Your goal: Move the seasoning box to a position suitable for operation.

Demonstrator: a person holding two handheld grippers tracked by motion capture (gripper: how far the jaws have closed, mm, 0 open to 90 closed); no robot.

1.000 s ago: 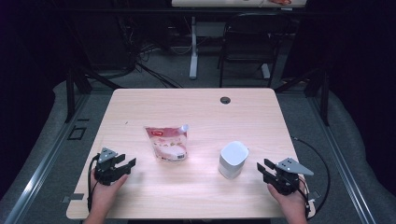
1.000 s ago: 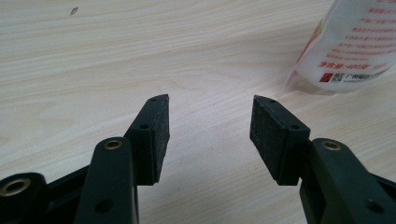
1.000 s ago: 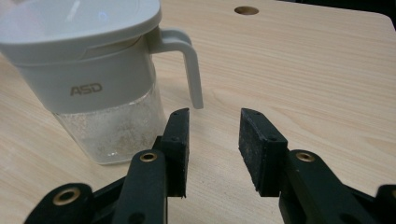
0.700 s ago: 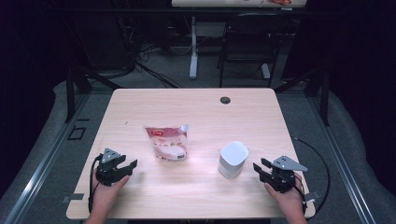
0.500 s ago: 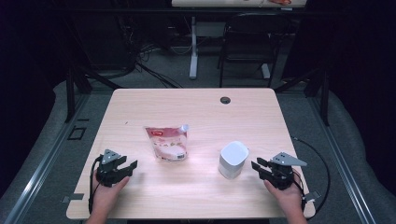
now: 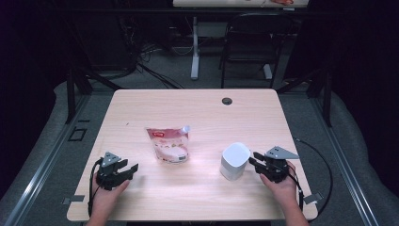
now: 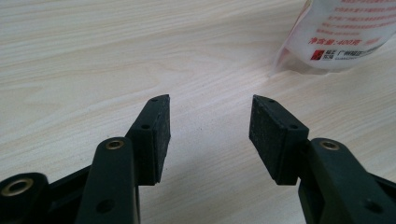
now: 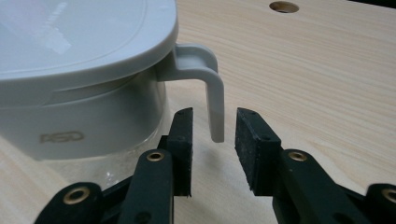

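The white lidded plastic container (image 6: 234, 161) stands upright on the pale wooden counter (image 6: 197, 108), right of the middle and toward the near edge, with the right gripper (image 8: 212, 135) drawn up against its right side. In the right gripper view the container's thin grey hooked handle (image 8: 209, 86) hangs between the jaws, which have just been closing yet stand apart on either side of it, neither pad pressing. The handle tab is narrow and its tip sits only at the far ends of the pads, so a shallow bite could likely slip off once the container is pulled or lifted. If the tab belongs to the lid (image 8: 70, 37), a pull might pop the lid open rather than move the body, or tip the whole container toward the near edge. The left gripper (image 6: 117, 170) rests at the near left with its jaws wide apart on nothing, well away from the container, so nothing steadies it. The white and pink printed pouch (image 6: 168, 144) lies left of it, apart, and seems out of harm's way.
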